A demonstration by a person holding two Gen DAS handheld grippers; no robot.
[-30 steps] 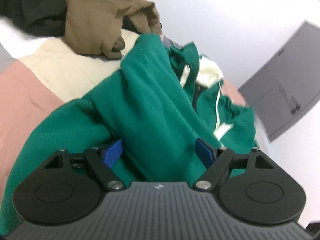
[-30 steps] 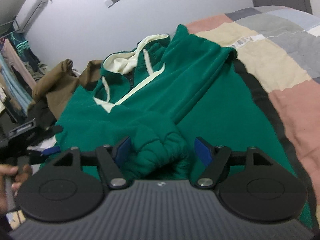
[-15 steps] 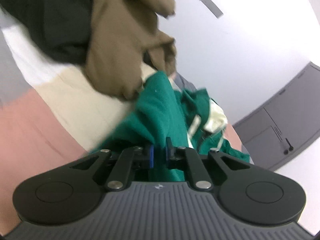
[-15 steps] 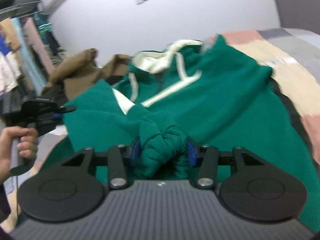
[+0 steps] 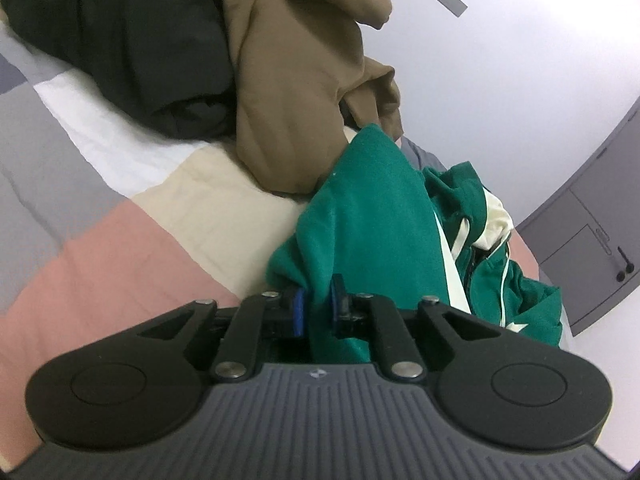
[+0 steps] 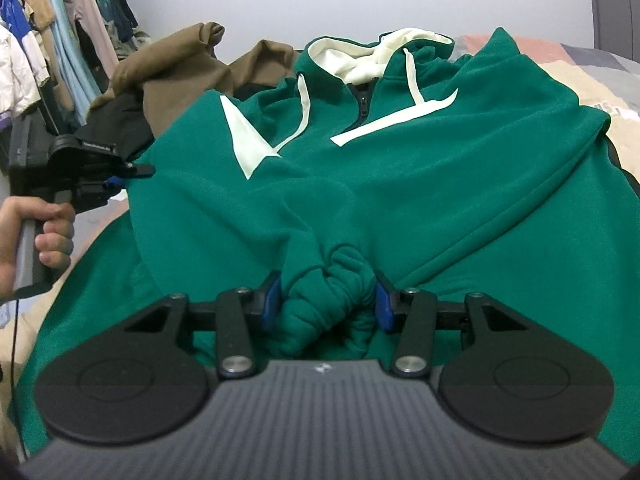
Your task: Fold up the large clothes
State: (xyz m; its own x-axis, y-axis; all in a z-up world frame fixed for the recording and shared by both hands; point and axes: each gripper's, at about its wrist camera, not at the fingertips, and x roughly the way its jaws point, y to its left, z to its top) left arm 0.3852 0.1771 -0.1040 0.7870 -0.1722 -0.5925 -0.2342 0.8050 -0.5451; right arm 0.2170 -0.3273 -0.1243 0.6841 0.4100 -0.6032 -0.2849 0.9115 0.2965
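Green fleece hoodie (image 6: 420, 168) front-up on the patchwork bed (image 5: 120, 248): both grippers clamped, sleeve fold under way.

We note the left gripper (image 5: 318, 312), jaws just eased slightly, pinching a thin fold at the hoodie's left edge, beside the brown garment (image 5: 296, 92). The right gripper (image 6: 324, 304) clamps the bunched sleeve cuff (image 6: 332, 284) over the hoodie's lower front. Hood (image 6: 380, 52) points away from us toward the wall; long axis runs hood-to-hem. We judge the next move must carry cuff and edge inward across the chest, keeping tension even.
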